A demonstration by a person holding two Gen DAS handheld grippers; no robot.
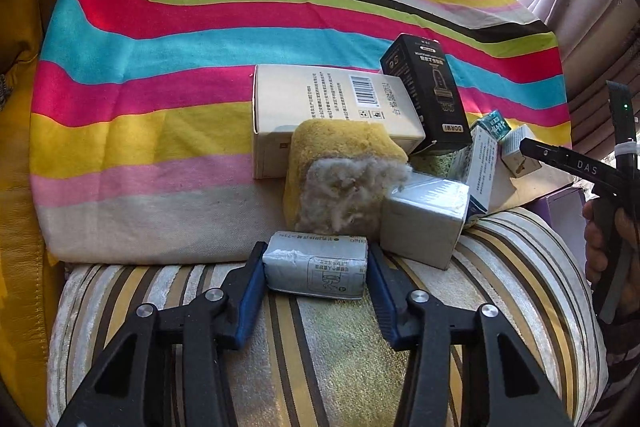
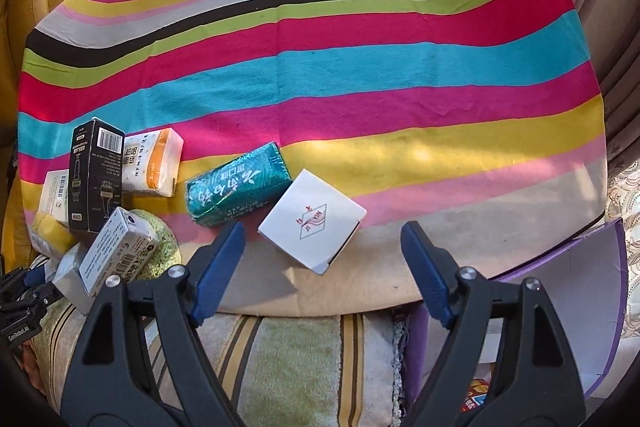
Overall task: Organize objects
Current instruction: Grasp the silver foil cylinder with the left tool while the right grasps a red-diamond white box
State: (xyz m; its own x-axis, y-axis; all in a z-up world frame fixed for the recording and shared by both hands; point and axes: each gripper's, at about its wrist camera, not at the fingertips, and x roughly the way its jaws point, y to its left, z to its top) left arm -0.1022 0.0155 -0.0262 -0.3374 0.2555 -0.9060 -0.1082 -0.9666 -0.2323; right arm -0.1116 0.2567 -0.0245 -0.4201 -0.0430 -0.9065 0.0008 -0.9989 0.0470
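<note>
Left wrist view: we found the left gripper (image 1: 316, 273) closed down on a small silver foil-wrapped pack (image 1: 316, 273), a blue pad pressing each short end. The pack lay on the striped cushion (image 1: 320, 343), at the near edge of the rainbow-striped cloth (image 1: 160, 67). Just behind it stood a torn yellow sponge (image 1: 336, 171), a cream carton (image 1: 320, 107), a black carton (image 1: 424, 91) and a grey box (image 1: 420, 223). At the right edge a person's hand (image 1: 600, 227) held the other tool.

Right wrist view: we noted the right gripper (image 2: 322, 263) with jaws spread wide and nothing between the pads. A white box (image 2: 312, 219) sat just ahead of them, possibly touching a teal pack (image 2: 236, 183) behind it. A purple box (image 2: 560, 287) stood at right.
</note>
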